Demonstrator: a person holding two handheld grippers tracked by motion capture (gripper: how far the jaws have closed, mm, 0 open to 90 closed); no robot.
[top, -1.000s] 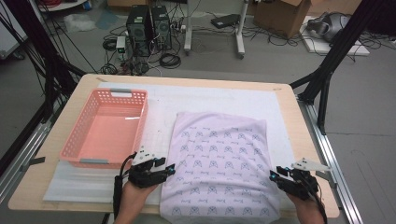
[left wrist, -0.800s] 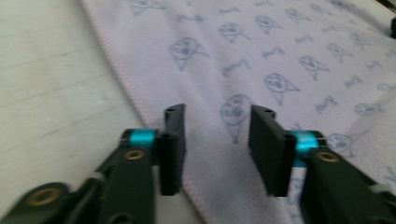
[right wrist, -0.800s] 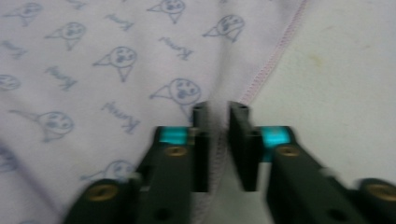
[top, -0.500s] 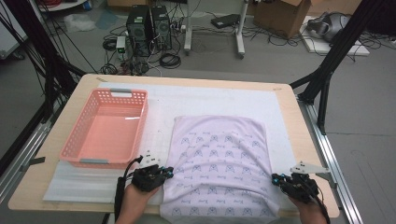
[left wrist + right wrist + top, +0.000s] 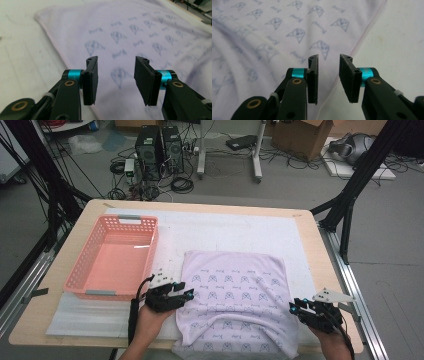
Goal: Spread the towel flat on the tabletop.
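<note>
Both grippers — left (image 5: 186,289), right (image 5: 295,307) — have just reopened, jaws empty, flanking the folded cloth (image 5: 235,295)

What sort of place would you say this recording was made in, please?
Probably a lab or workshop set up for recording: a wooden table inside a black frame, computer towers and loose cables on the floor.

Both forearms come in from the near edge, each hand wrapped around a tool. The left tool (image 5: 182,289) sits low, pointing forward and a little rightward, its jaws having just opened, nothing between them. The right tool (image 5: 295,307) points leftward, its jaws likewise just parted, narrower, gripping nothing.
</note>
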